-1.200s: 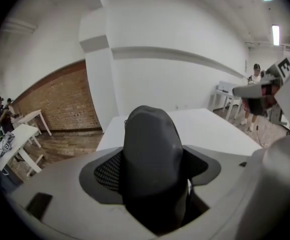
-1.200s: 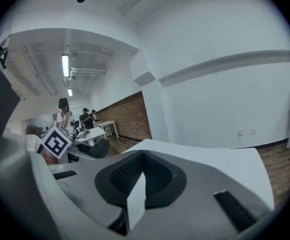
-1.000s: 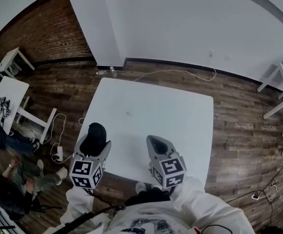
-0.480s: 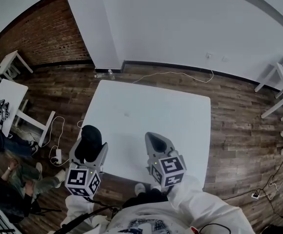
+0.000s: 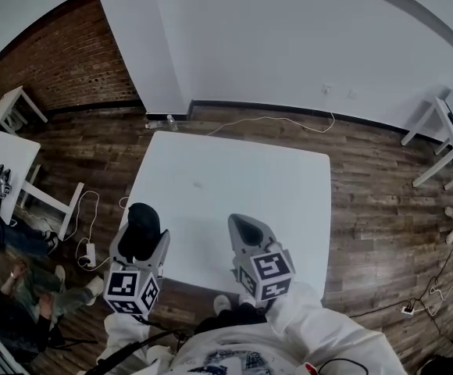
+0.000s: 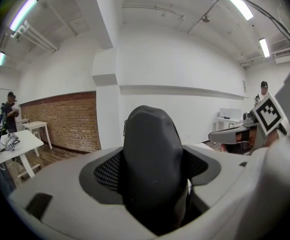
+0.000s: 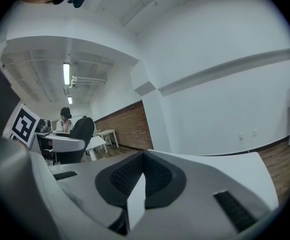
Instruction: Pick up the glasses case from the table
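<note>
1. Two tools hang over the near edge of the white surface [image 5: 234,170]. At the left, the left tool [image 5: 144,237] is clamped on the black glasses case [image 5: 142,219], and the case's body holds its jaws fairly wide apart.
2. The case stands up between the pads at the surface's near-left edge, partly over the wooden floor [image 5: 383,209]. It looks raised off the surface, so the pick-up seems to be at its lift stage.
3. The next move, I judge, calls for a steady squeeze and a straight rise, because the smooth, rounded shell could slip.
4. In the middle, the surface lies bare on the far side of both tools, which leaves open room.
5. To the right, the right tool [image 5: 250,229] has its jaws drawn together on nothing, well apart from the case.
6. Beyond the surface's right edge, only floor lies close by.
</note>
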The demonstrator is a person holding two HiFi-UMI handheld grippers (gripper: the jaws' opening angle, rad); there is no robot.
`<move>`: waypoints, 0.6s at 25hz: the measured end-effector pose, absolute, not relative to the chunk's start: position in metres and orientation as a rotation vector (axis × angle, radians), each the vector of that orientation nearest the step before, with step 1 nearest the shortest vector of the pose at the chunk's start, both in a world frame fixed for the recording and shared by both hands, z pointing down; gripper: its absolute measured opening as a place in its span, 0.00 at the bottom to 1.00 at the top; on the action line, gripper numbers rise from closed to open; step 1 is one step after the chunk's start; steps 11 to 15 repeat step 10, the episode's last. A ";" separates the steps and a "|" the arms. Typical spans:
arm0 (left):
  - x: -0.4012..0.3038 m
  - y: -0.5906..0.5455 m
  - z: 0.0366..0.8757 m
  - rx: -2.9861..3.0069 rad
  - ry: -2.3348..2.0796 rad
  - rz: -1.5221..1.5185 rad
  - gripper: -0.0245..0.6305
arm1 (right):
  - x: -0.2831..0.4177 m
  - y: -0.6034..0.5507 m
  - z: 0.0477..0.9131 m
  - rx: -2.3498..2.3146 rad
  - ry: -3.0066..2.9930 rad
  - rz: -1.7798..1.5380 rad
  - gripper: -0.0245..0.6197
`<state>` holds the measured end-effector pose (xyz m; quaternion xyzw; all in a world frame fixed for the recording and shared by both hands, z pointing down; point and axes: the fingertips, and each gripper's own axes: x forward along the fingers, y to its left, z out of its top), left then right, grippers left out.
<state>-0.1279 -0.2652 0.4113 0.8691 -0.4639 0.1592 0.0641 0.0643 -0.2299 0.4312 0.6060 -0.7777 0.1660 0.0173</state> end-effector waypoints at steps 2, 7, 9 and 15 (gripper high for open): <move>-0.128 -0.265 0.412 2.625 -1.402 0.492 0.61 | 0.066 -0.229 0.431 1.891 -2.413 0.516 0.04; -0.127 -0.267 0.411 2.622 -1.403 0.501 0.61 | 0.066 -0.229 0.429 1.895 -2.408 0.519 0.04; -0.126 -0.267 0.411 2.623 -1.399 0.504 0.61 | 0.067 -0.230 0.428 1.895 -2.407 0.523 0.04; -0.126 -0.268 0.410 2.624 -1.396 0.505 0.61 | 0.067 -0.230 0.428 1.896 -2.406 0.525 0.04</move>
